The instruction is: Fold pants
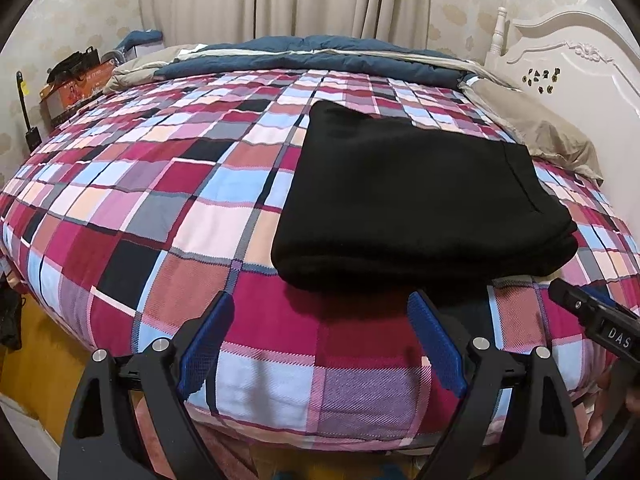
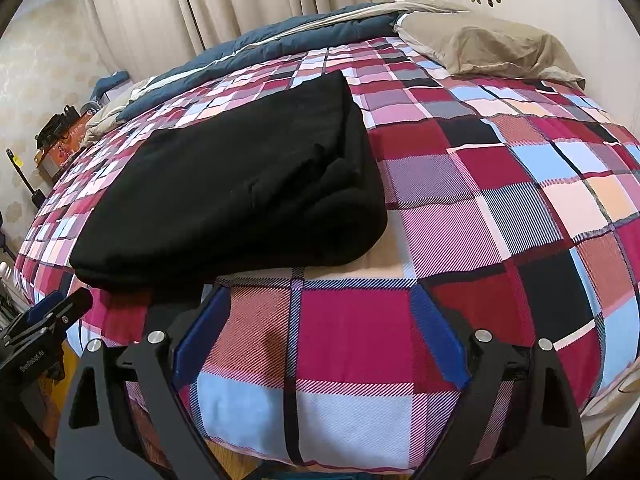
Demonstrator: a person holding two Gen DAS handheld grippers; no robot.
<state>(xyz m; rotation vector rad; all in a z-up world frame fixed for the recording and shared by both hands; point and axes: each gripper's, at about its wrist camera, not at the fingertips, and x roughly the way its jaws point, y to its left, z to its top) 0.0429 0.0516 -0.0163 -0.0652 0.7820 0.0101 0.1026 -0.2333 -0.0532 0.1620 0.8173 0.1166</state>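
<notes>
The black pants (image 1: pixel 416 200) lie folded into a thick rectangle on the plaid bed cover (image 1: pixel 160 208). In the right wrist view the pants (image 2: pixel 240 192) sit left of centre on the cover (image 2: pixel 500 200). My left gripper (image 1: pixel 320 308) is open and empty, just short of the pants' near edge. My right gripper (image 2: pixel 320 300) is open and empty, near the pants' near right corner. The right gripper's tip (image 1: pixel 576 308) shows at the right edge of the left wrist view. The left gripper's tip (image 2: pixel 60 312) shows at the left edge of the right wrist view.
A blue and beige duvet (image 1: pixel 320 56) is bunched along the far side of the bed. A beige pillow (image 2: pixel 492 44) lies by the white headboard (image 1: pixel 576 72). Curtains (image 1: pixel 280 0) hang behind. A cluttered side table (image 1: pixel 72 80) stands at the far left.
</notes>
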